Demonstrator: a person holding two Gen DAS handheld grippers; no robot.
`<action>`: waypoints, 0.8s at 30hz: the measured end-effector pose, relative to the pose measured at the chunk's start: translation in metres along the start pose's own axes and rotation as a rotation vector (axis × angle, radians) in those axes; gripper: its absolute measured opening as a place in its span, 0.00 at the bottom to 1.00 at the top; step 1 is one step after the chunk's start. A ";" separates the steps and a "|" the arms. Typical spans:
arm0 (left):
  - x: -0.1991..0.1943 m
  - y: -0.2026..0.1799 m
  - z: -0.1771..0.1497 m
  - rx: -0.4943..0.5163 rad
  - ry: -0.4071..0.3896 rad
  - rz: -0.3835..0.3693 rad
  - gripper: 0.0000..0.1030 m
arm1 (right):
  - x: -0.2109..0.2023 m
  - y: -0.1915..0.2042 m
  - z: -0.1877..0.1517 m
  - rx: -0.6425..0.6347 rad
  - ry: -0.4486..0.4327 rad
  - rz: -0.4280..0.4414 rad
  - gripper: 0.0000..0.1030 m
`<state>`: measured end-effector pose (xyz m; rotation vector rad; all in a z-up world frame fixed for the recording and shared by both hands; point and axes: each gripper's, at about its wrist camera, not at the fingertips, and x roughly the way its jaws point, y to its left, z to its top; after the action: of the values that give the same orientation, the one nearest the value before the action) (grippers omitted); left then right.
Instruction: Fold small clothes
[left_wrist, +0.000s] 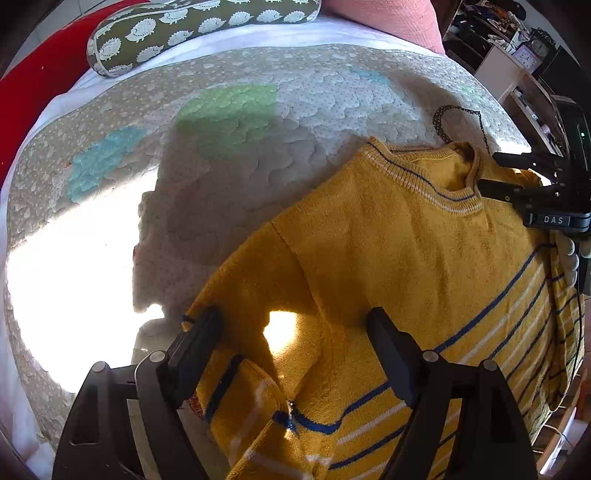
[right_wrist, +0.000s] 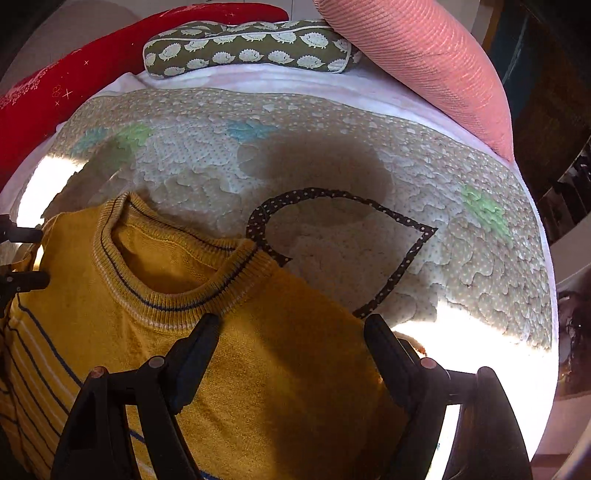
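Observation:
A small yellow knit sweater (left_wrist: 388, 258) with blue and white stripes lies on a quilted bed cover (left_wrist: 240, 147). Its collar (left_wrist: 436, 184) points away from me. One sleeve (left_wrist: 258, 398) is folded in over the body, between my left gripper's fingers. My left gripper (left_wrist: 293, 325) is open, above the sleeve and shoulder. My right gripper (right_wrist: 291, 332) is open over the sweater's other shoulder (right_wrist: 295, 369), just below the collar (right_wrist: 173, 295). The right gripper also shows at the right edge of the left wrist view (left_wrist: 524, 173). Neither holds cloth.
A dark dotted ribbon loop (right_wrist: 332, 236) lies on the quilt (right_wrist: 461, 258) beyond the collar. A green hedgehog-print cushion (right_wrist: 243, 48), a pink pillow (right_wrist: 424, 59) and a red cloth (right_wrist: 55, 99) lie at the far side. Shelves (left_wrist: 517, 66) stand to the right.

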<state>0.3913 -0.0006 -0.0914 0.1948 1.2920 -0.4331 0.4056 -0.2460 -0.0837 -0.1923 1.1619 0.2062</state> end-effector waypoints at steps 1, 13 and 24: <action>0.001 -0.001 0.000 0.003 0.003 0.014 0.76 | 0.002 0.001 -0.001 -0.004 -0.006 0.004 0.81; -0.030 0.040 0.025 -0.238 -0.099 0.052 0.00 | -0.037 -0.005 0.027 0.165 -0.124 0.113 0.03; -0.030 0.044 0.029 -0.102 -0.112 -0.020 0.77 | -0.025 -0.012 0.052 0.145 -0.072 0.205 0.10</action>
<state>0.4291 0.0347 -0.0596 0.0708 1.2031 -0.3888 0.4451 -0.2459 -0.0400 0.0621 1.1200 0.3057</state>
